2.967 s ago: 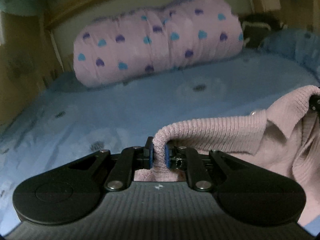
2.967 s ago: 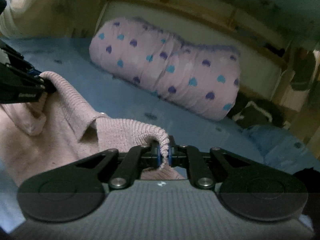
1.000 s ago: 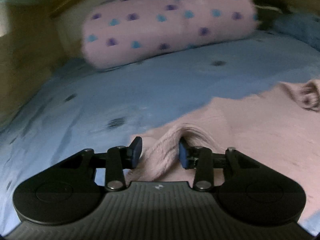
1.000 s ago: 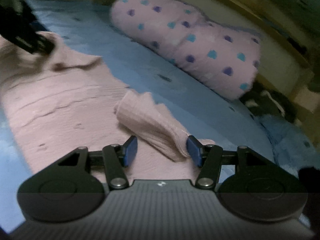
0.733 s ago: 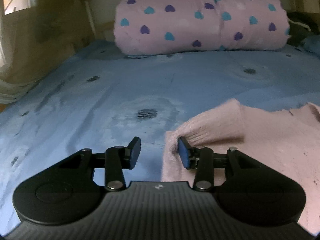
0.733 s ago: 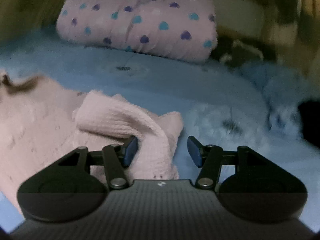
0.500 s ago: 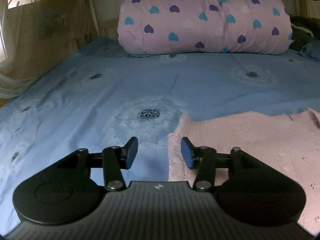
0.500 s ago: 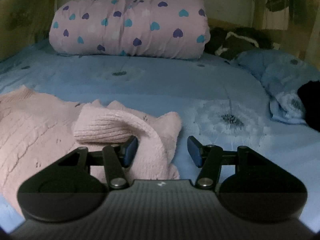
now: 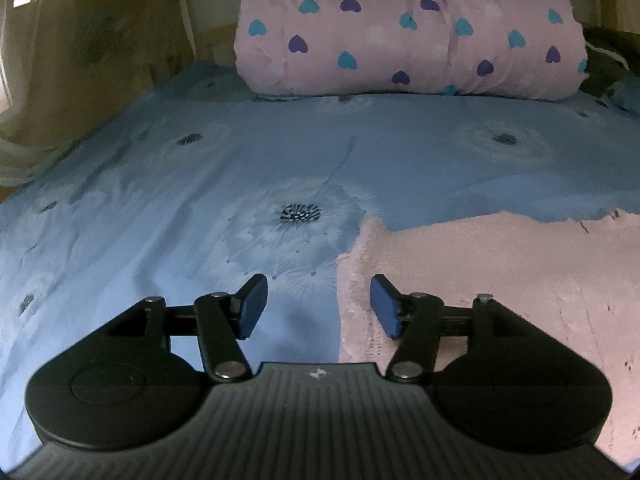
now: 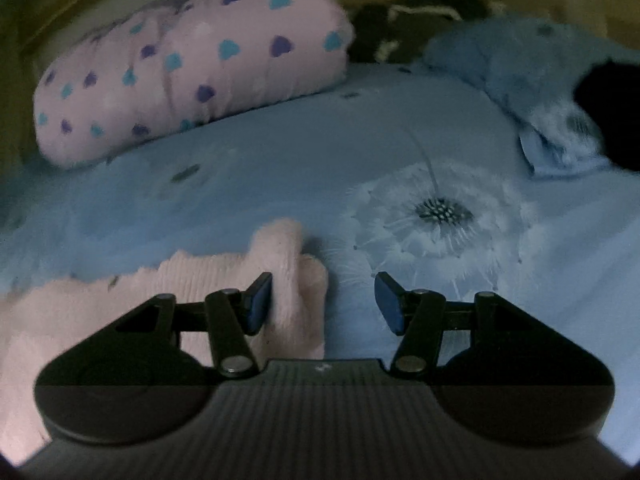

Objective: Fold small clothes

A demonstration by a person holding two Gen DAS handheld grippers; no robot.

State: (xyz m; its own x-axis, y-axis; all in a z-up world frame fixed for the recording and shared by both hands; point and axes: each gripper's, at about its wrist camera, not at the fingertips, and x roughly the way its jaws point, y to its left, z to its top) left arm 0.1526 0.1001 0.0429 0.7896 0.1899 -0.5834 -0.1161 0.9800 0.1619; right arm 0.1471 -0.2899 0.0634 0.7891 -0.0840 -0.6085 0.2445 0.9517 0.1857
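A pink knit sweater (image 9: 500,276) lies flat on the blue bed sheet (image 9: 160,200). In the left wrist view its left edge runs just under my open, empty left gripper (image 9: 318,306). In the right wrist view the sweater's right end (image 10: 240,284), a bunched sleeve, lies under the left finger of my open, empty right gripper (image 10: 324,304). Neither gripper holds the cloth.
A rolled pink quilt with blue and purple hearts (image 9: 408,28) lies across the head of the bed, also in the right wrist view (image 10: 180,68). A blue pillow (image 10: 532,72) and a dark object (image 10: 612,112) sit at the right. A curtain (image 9: 60,60) hangs at the left.
Both grippers let go of the sweater and opened wide. The sweater went from hanging between them to lying flat on the sheet. Both grippers drew back toward its ends.
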